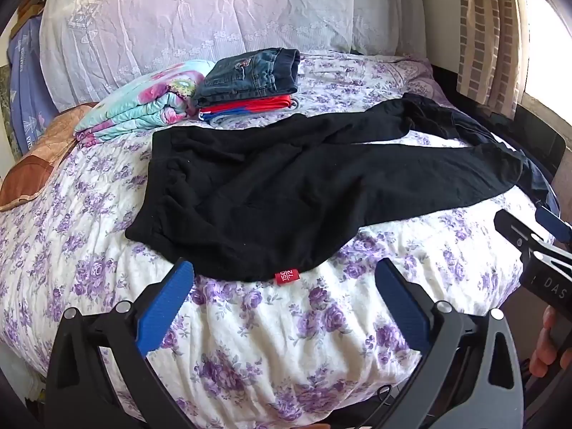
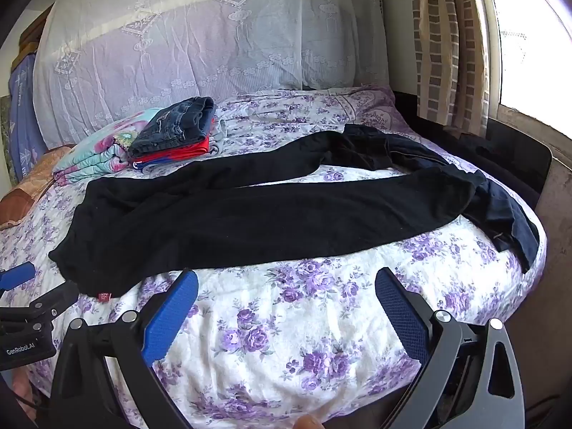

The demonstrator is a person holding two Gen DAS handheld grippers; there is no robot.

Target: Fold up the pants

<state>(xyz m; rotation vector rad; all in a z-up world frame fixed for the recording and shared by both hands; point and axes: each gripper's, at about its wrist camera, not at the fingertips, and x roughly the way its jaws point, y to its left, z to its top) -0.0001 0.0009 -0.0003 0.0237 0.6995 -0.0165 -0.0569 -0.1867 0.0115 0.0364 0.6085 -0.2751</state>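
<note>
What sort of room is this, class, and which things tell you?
Most likely a bedroom: a bed with a floral quilt, black pants spread on it beside folded clothes, and a curtained window.

Black pants (image 1: 286,186) spread on floral bedspread (image 1: 268,339) — left hand-held gripper (image 1: 284,268) gaping, empty.

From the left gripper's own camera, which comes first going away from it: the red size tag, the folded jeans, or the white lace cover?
From the left gripper, jaws open:
1. Red size tag, on the black pants' near edge, just ahead.
2. Folded jeans, on a stack farther up the bed.
3. White lace cover, upright at the back.
</note>
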